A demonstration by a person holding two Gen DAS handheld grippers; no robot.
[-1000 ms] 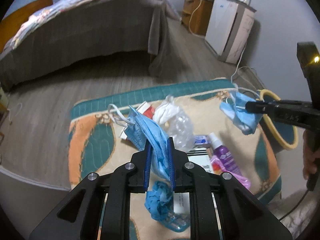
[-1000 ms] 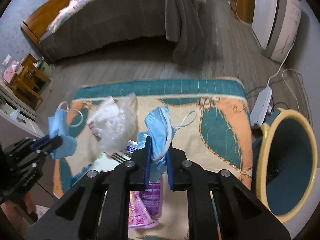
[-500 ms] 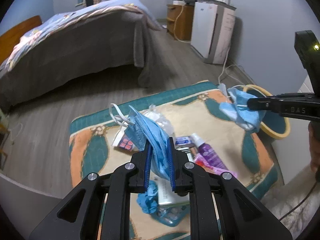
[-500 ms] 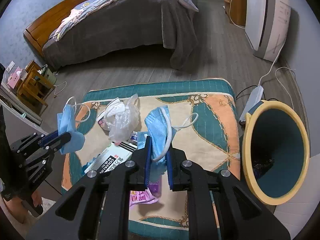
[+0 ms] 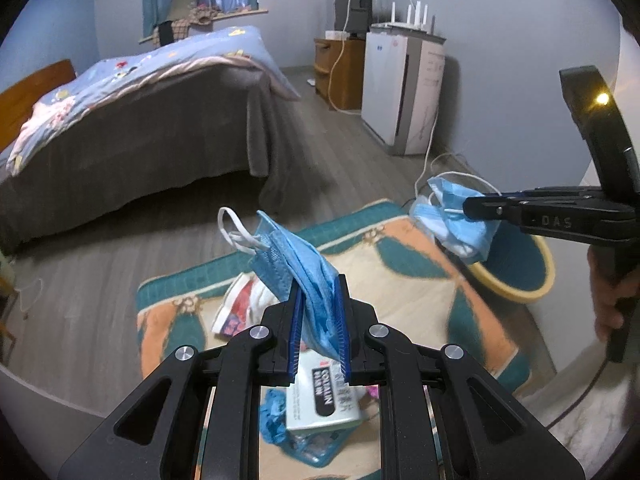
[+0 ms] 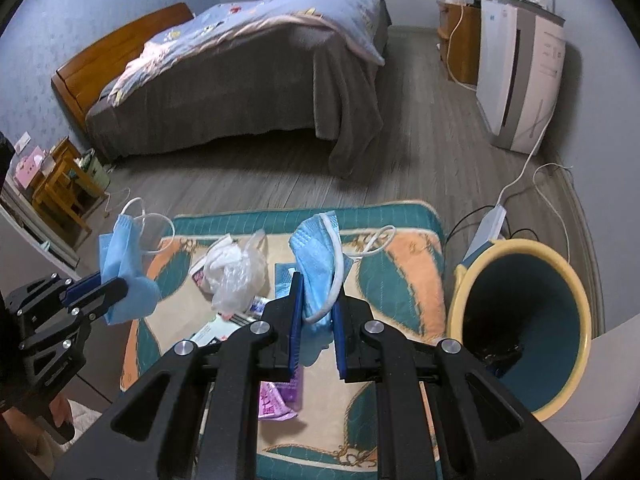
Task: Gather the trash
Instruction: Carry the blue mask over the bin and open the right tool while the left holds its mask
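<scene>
My left gripper (image 5: 318, 320) is shut on a blue face mask (image 5: 296, 264) held high above the rug; it also shows in the right wrist view (image 6: 124, 264). My right gripper (image 6: 316, 304) is shut on a second blue face mask (image 6: 318, 256), seen in the left wrist view (image 5: 456, 216) hanging near the rim of the yellow-rimmed teal bin (image 6: 520, 320). On the patterned rug (image 6: 400, 264) lie a crumpled clear plastic bag (image 6: 236, 272), a white box (image 5: 324, 396), a purple wrapper (image 6: 274, 400) and a blue crumpled glove (image 5: 274, 420).
A bed with a grey cover (image 6: 248, 92) stands beyond the rug. A white air purifier (image 6: 520, 72) and a wooden cabinet (image 6: 460, 40) stand by the right wall. A power strip with cables (image 6: 490, 224) lies beside the bin. A small wooden stand (image 6: 60, 184) is at left.
Both grippers have risen well above the rug with their masks held. The right gripper's mask has moved closer to the bin.
</scene>
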